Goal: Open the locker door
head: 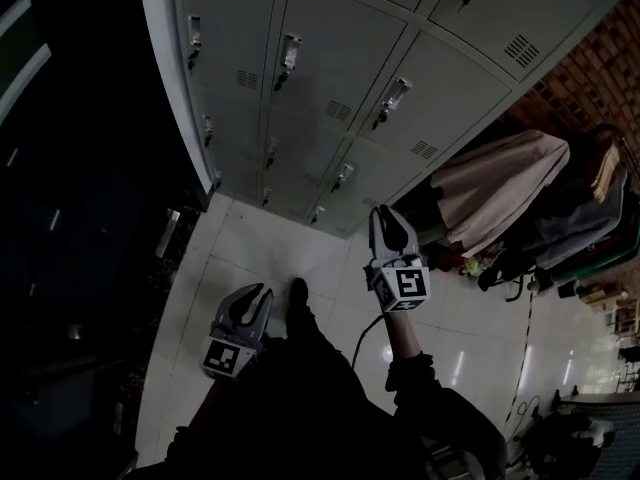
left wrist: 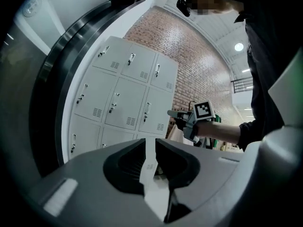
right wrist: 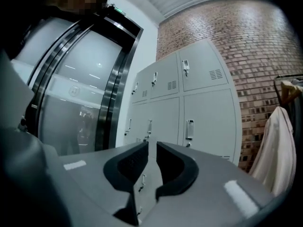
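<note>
A grey bank of lockers (head: 330, 78) stands ahead with all visible doors shut, each with a small handle (head: 392, 98) on it. The same lockers (left wrist: 128, 93) appear in the left gripper view and again as lockers (right wrist: 189, 103) in the right gripper view. My left gripper (head: 265, 291) hangs low over the floor, well short of the lockers, shut and holding nothing. My right gripper (head: 382, 211) is raised higher, nearer the lower row of doors but apart from them, also shut and empty. From the left gripper (left wrist: 150, 141) I see the right gripper (left wrist: 171, 113) to the side. The right gripper (right wrist: 152, 144) points at the middle doors.
A beige cloth (head: 500, 188) hangs on a rack right of the lockers, in front of a brick wall (head: 590, 78). A dark curved glass door frame (right wrist: 109, 89) borders the lockers on the left. White floor tiles (head: 240, 248) lie below, with a cable (head: 520, 368) at right.
</note>
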Available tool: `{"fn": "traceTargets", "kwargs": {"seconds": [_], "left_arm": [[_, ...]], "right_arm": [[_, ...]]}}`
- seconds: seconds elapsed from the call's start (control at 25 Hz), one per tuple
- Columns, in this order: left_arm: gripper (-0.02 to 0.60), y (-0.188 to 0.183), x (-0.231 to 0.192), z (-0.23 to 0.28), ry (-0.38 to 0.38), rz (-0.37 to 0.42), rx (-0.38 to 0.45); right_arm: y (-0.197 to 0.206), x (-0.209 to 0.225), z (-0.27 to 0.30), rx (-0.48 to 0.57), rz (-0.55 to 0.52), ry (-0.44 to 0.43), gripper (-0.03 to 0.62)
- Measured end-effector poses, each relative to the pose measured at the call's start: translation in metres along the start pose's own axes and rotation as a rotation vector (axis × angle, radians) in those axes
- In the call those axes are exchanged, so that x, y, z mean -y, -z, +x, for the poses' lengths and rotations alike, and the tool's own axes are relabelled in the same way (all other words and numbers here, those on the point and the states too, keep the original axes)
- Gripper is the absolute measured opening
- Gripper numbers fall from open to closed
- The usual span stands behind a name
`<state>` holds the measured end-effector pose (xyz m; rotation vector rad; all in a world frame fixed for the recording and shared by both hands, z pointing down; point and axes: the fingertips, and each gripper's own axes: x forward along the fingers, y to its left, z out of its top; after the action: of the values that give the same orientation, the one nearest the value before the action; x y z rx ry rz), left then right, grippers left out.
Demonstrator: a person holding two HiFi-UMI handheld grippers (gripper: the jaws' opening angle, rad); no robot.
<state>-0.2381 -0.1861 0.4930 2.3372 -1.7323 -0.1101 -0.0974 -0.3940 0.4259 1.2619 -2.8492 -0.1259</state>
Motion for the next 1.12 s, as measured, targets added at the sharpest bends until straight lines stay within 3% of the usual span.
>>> {"fn": "traceTargets", "kwargs": {"seconds": [0.28,0.48,0.64,0.88,1.12], "left_arm": [[0.074,-0.027,-0.027,0.1,-0.026,0.018,-0.034],[0.074,-0.042,-0.039,0.158,-0.063,0.012,-0.045],[0.074,-0.044,-0.045,0.186,-0.08,0.015,-0.069],[0.074,-0.042,-0.051,0.198,-0.112,0.008,-0.089],[0.074,-0.04,-0.045,0.183,-0.102,0.015,-0.083]], "right_arm": [[-0.01,0.106,0.134,0.046,-0.023,0.049,0.063],[-0.013,0.156,0.213,0.067,-0.028,0.064,0.087],[-0.011,0.169,0.246,0.086,-0.017,0.062,0.086],[-0.007,0.176,0.268,0.124,-0.004,0.154,0.057],[-0.007,0.172,0.262,0.118,0.064,0.08,0.04]]}}
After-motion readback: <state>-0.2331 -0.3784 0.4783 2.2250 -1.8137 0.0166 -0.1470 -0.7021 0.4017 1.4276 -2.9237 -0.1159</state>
